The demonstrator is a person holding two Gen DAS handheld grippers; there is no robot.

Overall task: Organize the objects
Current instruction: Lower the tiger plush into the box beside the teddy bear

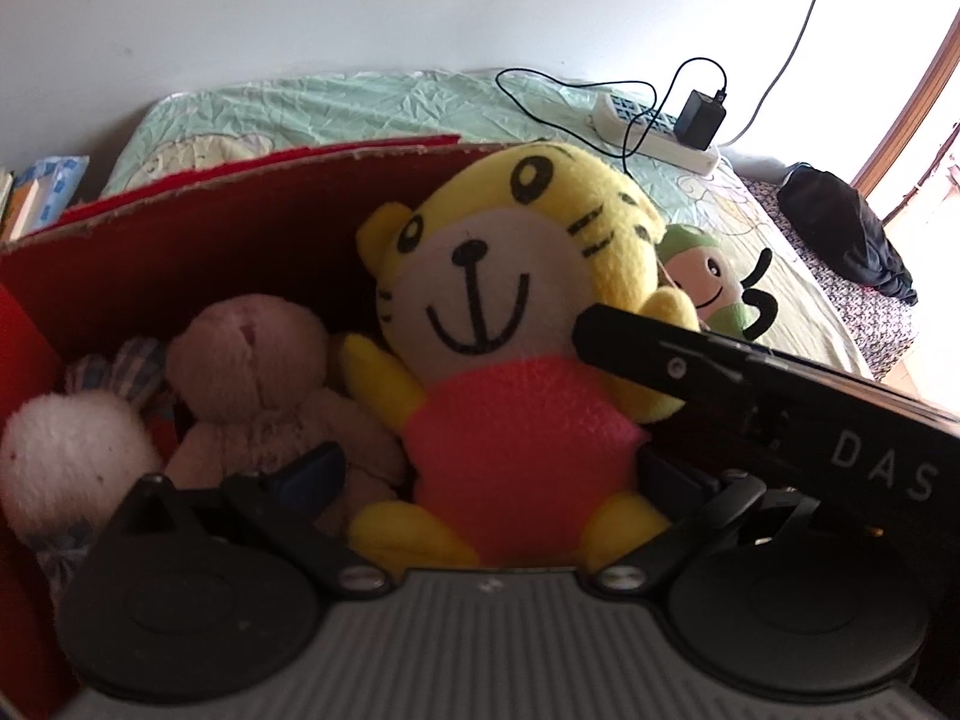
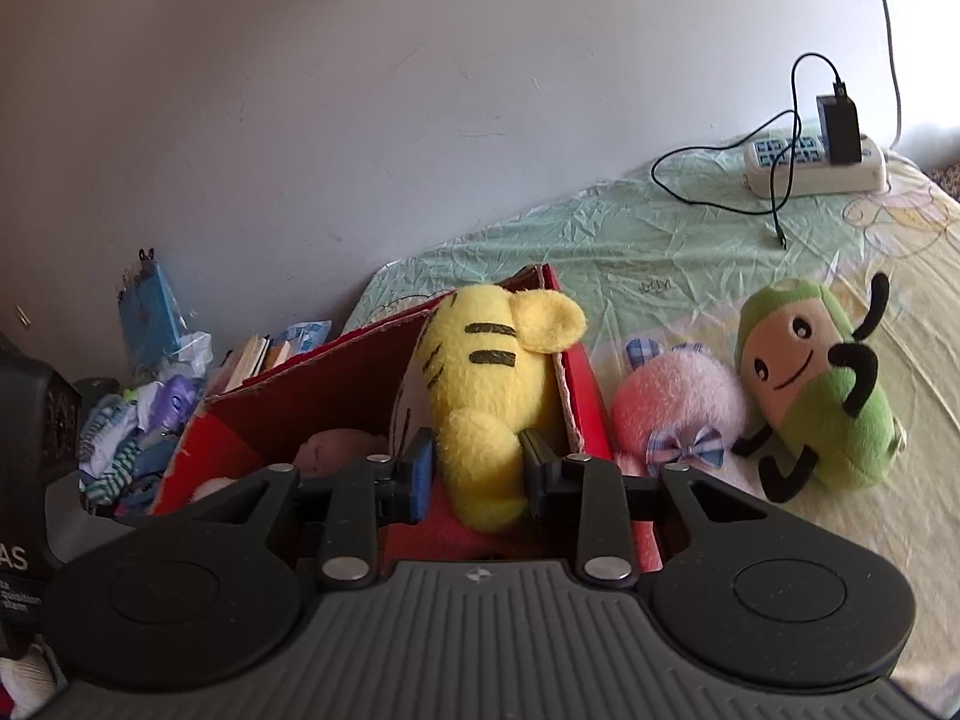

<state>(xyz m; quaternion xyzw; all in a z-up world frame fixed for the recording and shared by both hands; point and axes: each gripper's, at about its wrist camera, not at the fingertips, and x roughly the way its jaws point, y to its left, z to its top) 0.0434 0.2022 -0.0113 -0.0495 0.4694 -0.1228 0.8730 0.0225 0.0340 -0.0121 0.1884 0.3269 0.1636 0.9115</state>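
So the red box [image 2: 576, 384] on the bed is filling up, and the yellow tiger plush [image 1: 498, 324] sits at its 3 o'clock side. Right hand-held gripper [image 2: 477, 471] is clamped on the tiger's arm; left hand-held gripper [image 1: 486, 474] is spread around its body. I'd lower it gently, then release. Only readable text: "DAS".

Tiger plush [image 2: 480, 396] in box [image 2: 336, 402] on bed [image 2: 660, 252], bear [image 1: 252, 384] left of it; two plushies (touching) right of box; power strip [image 2: 816, 171] behind.
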